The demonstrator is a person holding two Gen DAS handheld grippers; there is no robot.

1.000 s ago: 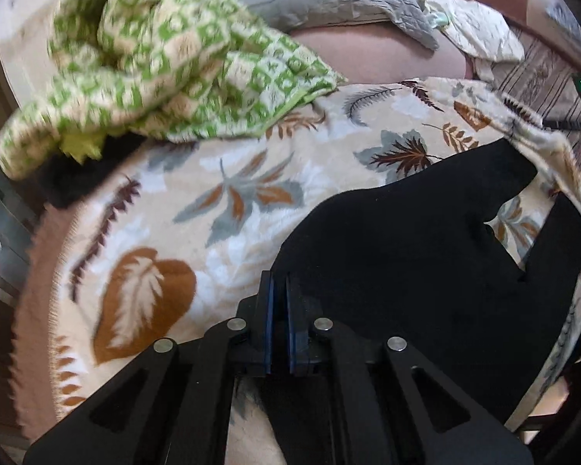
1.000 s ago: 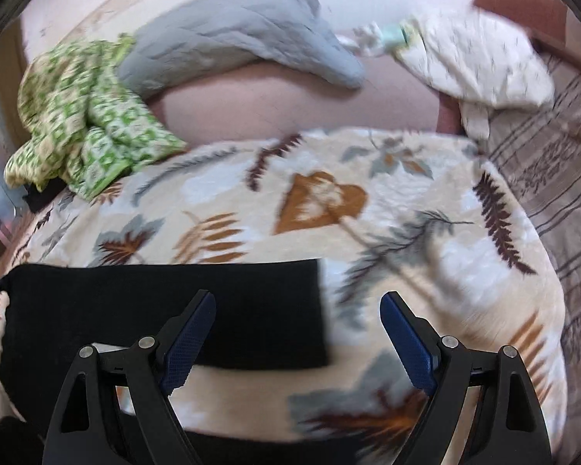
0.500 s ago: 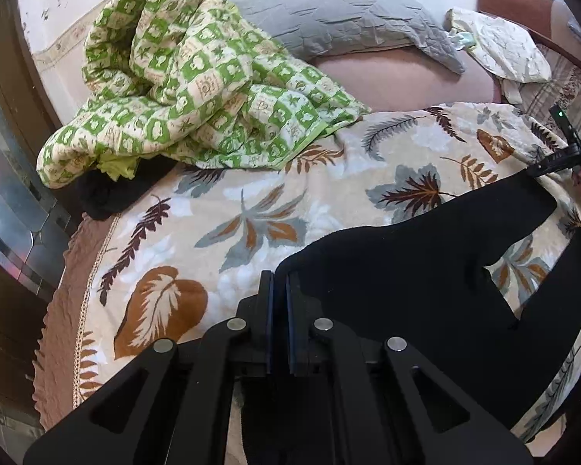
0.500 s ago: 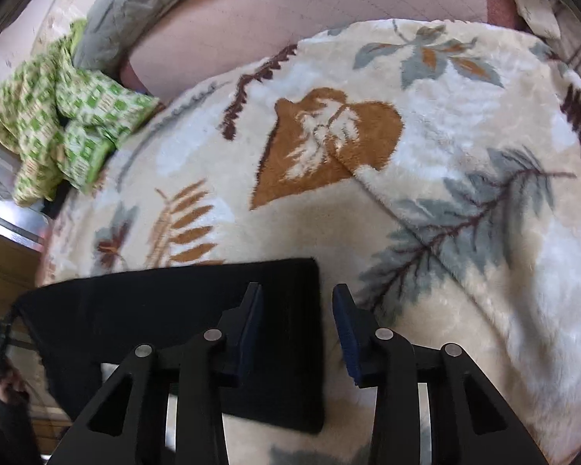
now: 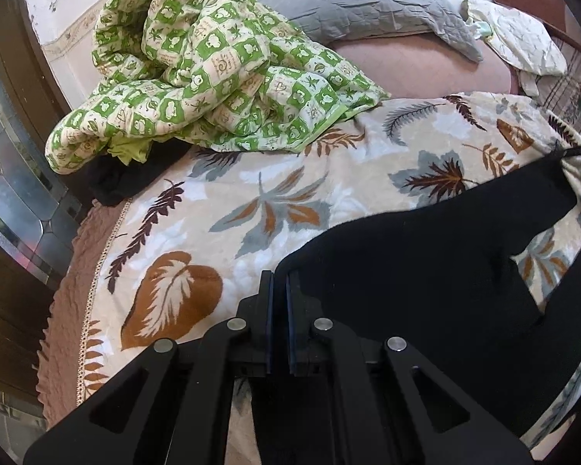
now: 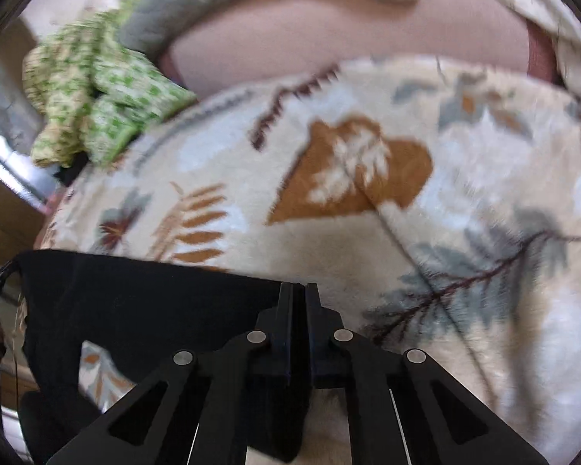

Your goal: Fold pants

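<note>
Pants (image 5: 426, 283), black, are spread flat on the leaf-patterned blanket (image 5: 275, 201) of the bed, so that both ends can be reached at once. The left gripper (image 5: 278, 283) is clamped together on the waist edge, and the right gripper (image 6: 298, 294) is pressed shut on the hem corner of 1 leg. The 2 ends seem to be held this way so the cloth can be lifted and doubled over. The long axis is laid across the bed, waist toward the left gripper, the 2 legs pointing toward the right one.
</note>
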